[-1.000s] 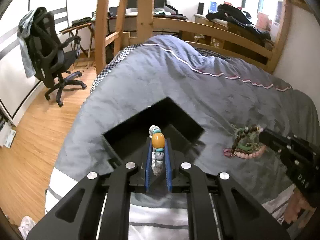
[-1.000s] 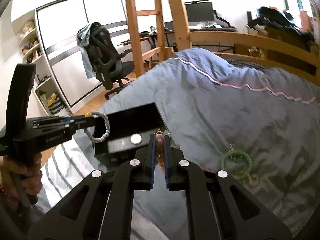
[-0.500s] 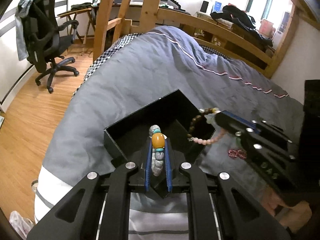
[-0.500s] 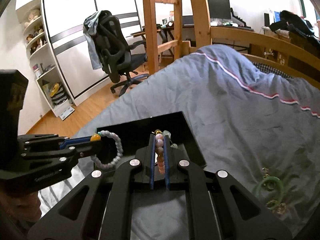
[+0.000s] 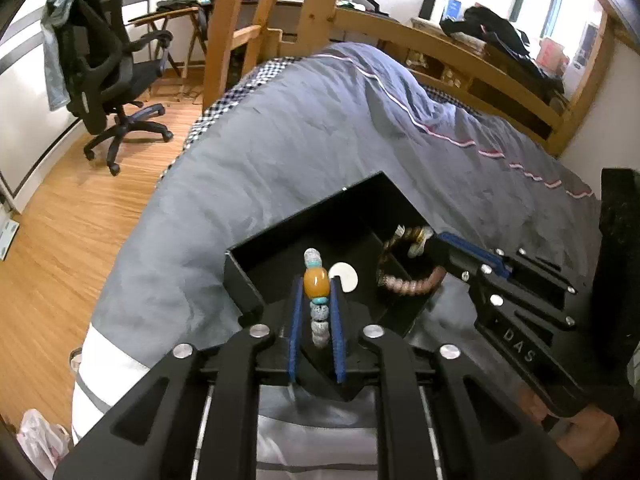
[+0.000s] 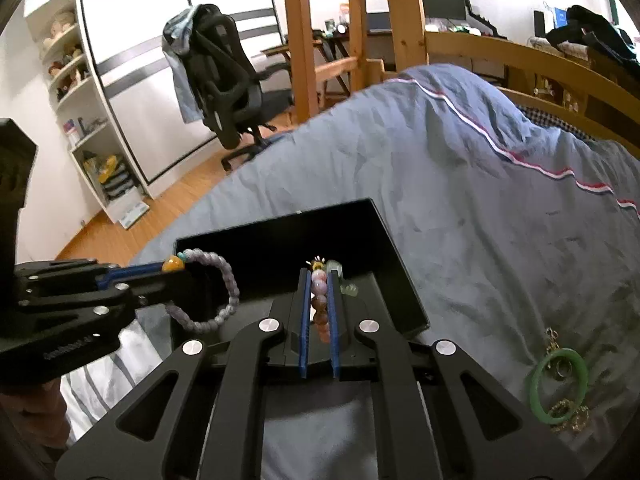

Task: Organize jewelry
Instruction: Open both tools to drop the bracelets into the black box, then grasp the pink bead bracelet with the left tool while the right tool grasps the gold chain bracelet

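A black divided box (image 5: 280,236) (image 6: 280,226) lies on the grey bedcover. My left gripper (image 5: 316,278) (image 6: 160,270) hangs over its left part. It grips a grey bead bracelet (image 5: 320,320) (image 6: 228,280) by its amber bead, and its jaws are just opening. My right gripper (image 6: 319,273) (image 5: 436,242) hovers over the right part. A pink and brown bead bracelet (image 6: 319,300) (image 5: 408,286) is pinched between its pads, and these jaws are opening too. Both bracelets dangle above the box floor.
A green bangle (image 6: 558,386) lies with small gold pieces on the bedcover to the right of the box. A white disc (image 5: 346,276) sits on the box floor. An office chair (image 5: 108,76) and a wooden ladder (image 5: 228,32) stand beyond the bed's left edge.
My right gripper has carried the pink bracelet from the jewellery pile over to the box. Both grippers have sunk closer to the box. The bracelets stay between the pads.
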### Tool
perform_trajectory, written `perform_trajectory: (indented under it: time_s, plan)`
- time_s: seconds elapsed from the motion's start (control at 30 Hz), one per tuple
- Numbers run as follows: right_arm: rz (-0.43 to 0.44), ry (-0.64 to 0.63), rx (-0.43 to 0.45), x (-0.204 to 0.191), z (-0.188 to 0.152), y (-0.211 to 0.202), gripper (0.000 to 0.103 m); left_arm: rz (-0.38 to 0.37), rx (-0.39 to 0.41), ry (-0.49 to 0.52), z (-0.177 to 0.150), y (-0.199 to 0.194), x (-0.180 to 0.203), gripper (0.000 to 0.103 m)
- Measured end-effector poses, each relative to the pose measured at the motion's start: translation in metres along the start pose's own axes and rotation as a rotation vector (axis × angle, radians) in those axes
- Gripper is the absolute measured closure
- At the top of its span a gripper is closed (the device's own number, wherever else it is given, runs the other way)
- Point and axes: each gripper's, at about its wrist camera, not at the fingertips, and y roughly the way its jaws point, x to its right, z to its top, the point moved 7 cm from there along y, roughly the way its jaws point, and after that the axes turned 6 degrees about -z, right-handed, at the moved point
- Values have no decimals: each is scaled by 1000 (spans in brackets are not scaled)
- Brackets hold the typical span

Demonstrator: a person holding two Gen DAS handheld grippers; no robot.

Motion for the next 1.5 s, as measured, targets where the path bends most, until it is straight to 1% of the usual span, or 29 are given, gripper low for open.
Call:
perform_trajectory:
  time_s: [0.03,0.07,0.1,0.13,0.27,0.33,0.47,0.53,0.57,0.63,0.73,0.9,1.03,1.13,1.27,1.37,1.5]
  plan:
    - [-7,8,9,2,1,-4,69,8,14,-4,1,-3,1,45]
    - [-13,13,28,4,3,-9,61,20,39,-5,3,-7,1,38]
    - [-15,14,43,6,4,-14,48,30,55,-4,4,-10,1,36]
    - [-25,14,58,9,6,-20,41,37,69,-1,5,-14,1,36]
    - [-90,15,74,25,10,-40,34,25,87,-23,6,-19,2,25]
    - [-106,34,83,36,11,-55,24,27,91,-24,6,-21,5,23]
    - [-157,31,90,55,11,-82,20,-14,93,-37,4,-26,17,19]
    - [-182,35,96,65,10,-99,15,-16,104,-32,2,-30,27,17]
    - [-191,38,97,71,8,-106,15,-18,108,-30,1,-32,31,15]
    - [-211,44,98,82,4,-121,15,-29,117,-18,-2,-35,42,15]
    - [-238,56,105,98,-1,-142,15,-68,120,-4,-6,-34,63,14]
    - [-271,81,113,124,-15,-174,15,-96,94,60,-23,-20,104,14]
    - [-292,103,115,146,-30,-192,14,-123,70,159,-43,-7,142,14]
    - [-307,125,109,164,-42,-197,14,-136,60,241,-56,0,167,14]
    - [-309,158,96,184,-60,-194,14,-167,39,288,-67,11,186,14]
    - [-305,181,73,199,-77,-182,14,-180,18,321,-73,24,196,14]
    - [-276,214,40,215,-104,-156,14,-192,-13,346,-79,46,205,15]
